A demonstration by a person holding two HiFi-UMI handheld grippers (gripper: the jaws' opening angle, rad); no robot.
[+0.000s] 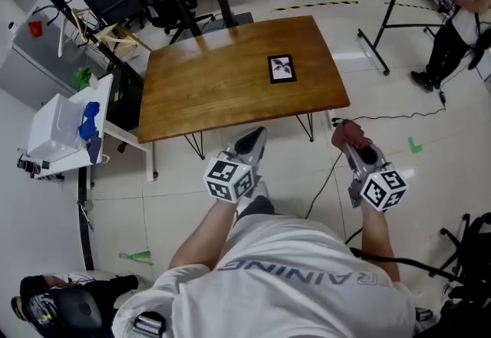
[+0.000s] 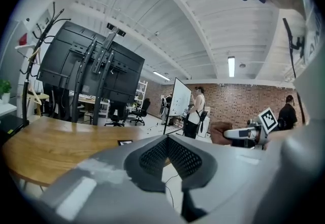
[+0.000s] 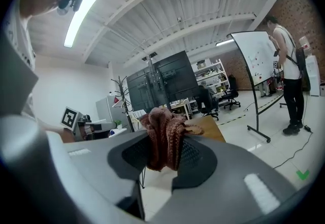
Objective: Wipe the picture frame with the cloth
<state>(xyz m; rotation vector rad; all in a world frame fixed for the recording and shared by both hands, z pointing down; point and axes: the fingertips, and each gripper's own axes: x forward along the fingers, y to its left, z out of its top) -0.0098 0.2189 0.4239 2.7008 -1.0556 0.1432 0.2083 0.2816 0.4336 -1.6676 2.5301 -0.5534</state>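
- Pinched in right gripper: bunched reddish-brown knitted cloth, held low, short of wooden table.
- Pressed together on nothing: left gripper.
- Lying flat on tabletop, well apart from both: picture frame.
- Judged barely begun: cloth secured, frame untouched; reaching and wiping all left.

- We record the table top as wood, with a glossy varnish that mirrors the light.
- We find the cloth to be a coarse, rough knit.
- The left gripper and right gripper have smooth, matt plastic shells. Their pads are dark and dimpled.
- The picture frame has a smooth dark border, and we cannot tell its material.
- The floor is smooth tile with a faint sheen.
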